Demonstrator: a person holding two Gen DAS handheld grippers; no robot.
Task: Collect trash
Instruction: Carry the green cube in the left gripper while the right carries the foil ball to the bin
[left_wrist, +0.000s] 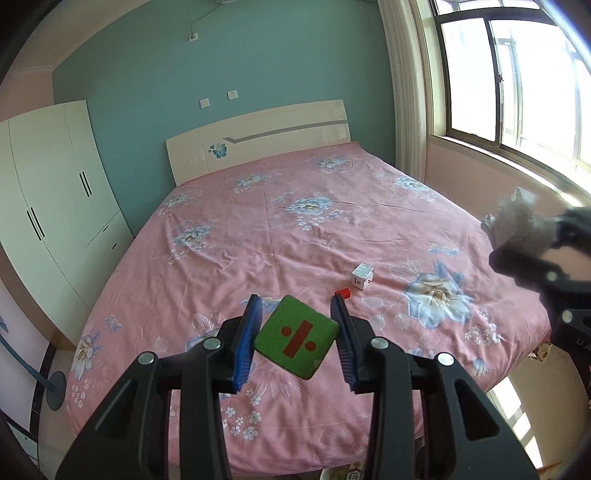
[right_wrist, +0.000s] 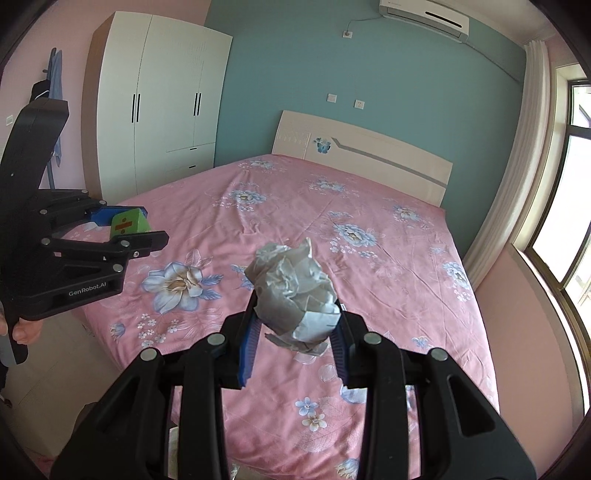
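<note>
The small white box's (left_wrist: 362, 276) print is unreadable; the right gripper (left_wrist: 517, 240) looks blurred.

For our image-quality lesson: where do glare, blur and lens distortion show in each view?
Left wrist view: window blown out white; right gripper with crumpled paper smeared by blur; wardrobe bowed. Right wrist view: evenly lit, paper sharp, curtain curved by fisheye.

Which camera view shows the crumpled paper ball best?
The right wrist view: the crumpled paper ball sits large and sharp between the right gripper jaws. The left wrist view shows it only as a small blur at the right edge.
</note>
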